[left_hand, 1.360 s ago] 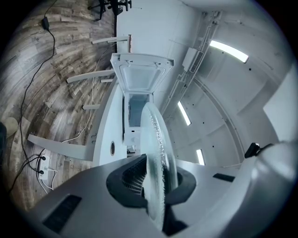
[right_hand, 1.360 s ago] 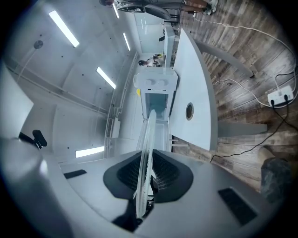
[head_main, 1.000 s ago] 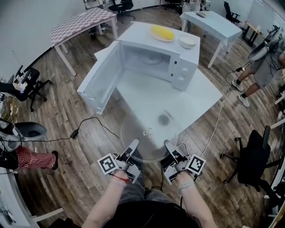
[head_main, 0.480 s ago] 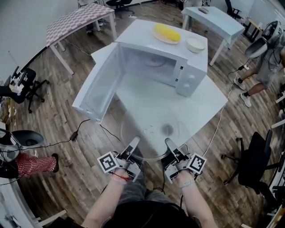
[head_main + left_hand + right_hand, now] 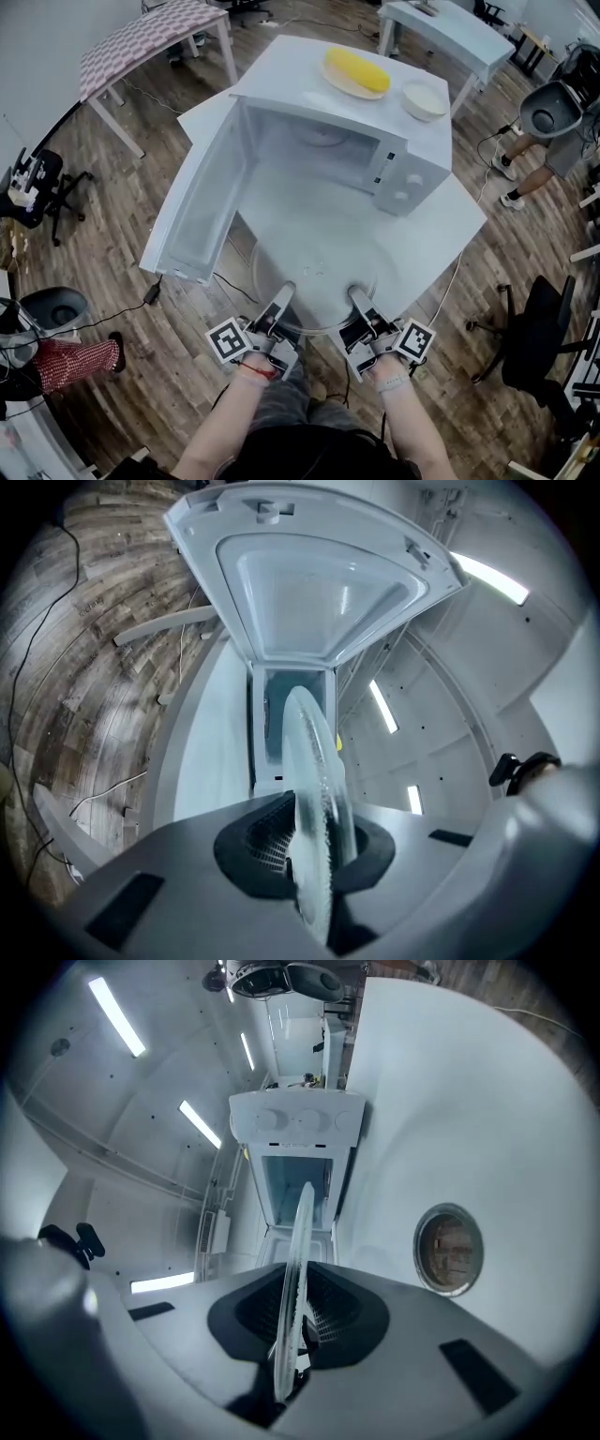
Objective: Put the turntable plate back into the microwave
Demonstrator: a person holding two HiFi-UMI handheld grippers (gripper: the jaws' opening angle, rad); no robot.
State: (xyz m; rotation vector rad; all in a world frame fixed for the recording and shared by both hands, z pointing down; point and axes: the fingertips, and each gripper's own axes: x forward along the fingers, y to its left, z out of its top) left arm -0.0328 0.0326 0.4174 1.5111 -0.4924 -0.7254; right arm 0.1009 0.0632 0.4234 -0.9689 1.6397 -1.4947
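**Q:** Where is the turntable plate (image 5: 314,281)?

**A:** I hold it level in front of me. It sits partly over the near edge of the tabletop (image 5: 455,220), short of the open microwave (image 5: 309,98). The left gripper (image 5: 282,298) and right gripper (image 5: 358,302) each have their jaws clamped on its near rim.

**Q:** Handling?

**A:** Clear glass. I judge it heavy, stiff, slick and breakable. Two rim holds set apart look right to me. I'd keep it flat and mind the door (image 5: 202,206).
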